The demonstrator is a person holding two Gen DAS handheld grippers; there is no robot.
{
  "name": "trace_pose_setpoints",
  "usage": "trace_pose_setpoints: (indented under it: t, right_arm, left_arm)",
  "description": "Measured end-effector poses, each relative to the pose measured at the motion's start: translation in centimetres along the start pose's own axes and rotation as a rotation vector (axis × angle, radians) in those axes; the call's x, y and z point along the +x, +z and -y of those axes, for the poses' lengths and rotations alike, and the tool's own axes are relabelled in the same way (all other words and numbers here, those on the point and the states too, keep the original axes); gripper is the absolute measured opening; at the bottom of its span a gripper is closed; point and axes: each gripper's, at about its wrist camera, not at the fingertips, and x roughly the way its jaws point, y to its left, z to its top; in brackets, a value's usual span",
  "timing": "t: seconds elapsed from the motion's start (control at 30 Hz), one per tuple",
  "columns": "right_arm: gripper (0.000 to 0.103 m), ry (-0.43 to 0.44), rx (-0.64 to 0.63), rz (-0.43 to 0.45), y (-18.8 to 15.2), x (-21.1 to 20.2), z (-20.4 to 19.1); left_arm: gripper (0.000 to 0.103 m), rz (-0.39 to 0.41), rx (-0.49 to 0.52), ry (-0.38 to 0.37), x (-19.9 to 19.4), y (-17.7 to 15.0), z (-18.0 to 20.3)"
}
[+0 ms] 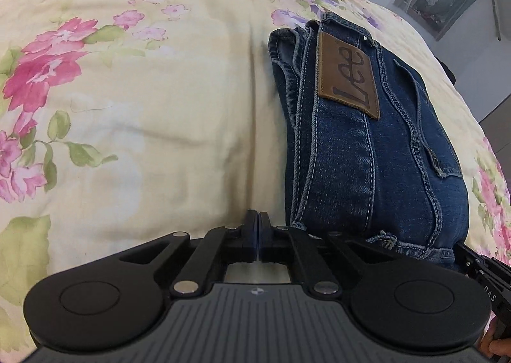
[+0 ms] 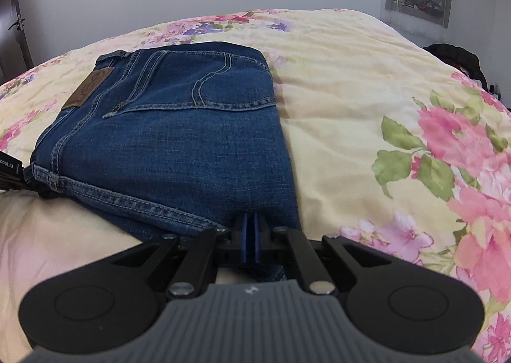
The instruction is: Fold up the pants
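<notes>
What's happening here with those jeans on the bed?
A person holding a two-finger tool in each hand is folding pants. The blue jeans already lie in a compact folded bundle on the flowered bedspread, brown waistband patch facing up. The left tool is shut and sits on the bedspread just beside the bundle. The right tool is also shut, its tips at the near edge of the jeans; whether it pinches any cloth is unclear.

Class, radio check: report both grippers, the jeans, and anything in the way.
Left gripper shut, empty, beside jeans. Right gripper shut at jeans' near edge; grip unclear. Jeans folded compact on floral bedspread. Nothing in the way.
</notes>
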Motion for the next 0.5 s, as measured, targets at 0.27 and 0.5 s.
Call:
trace_pose_setpoints:
  t: [0.27,0.5]
  right_arm:
    - [0.0,-0.005,0.006,0.071,-0.4,-2.0,-0.2]
    - [0.031,0.03,0.044,0.111,1.5,-4.6,0.6]
  left_arm:
    - [0.011,0.064,-0.019,-0.056,-5.1,0.4,-1.2]
    - [0.054,0.128,-0.027,-0.097,-8.2,3.0,0.9]
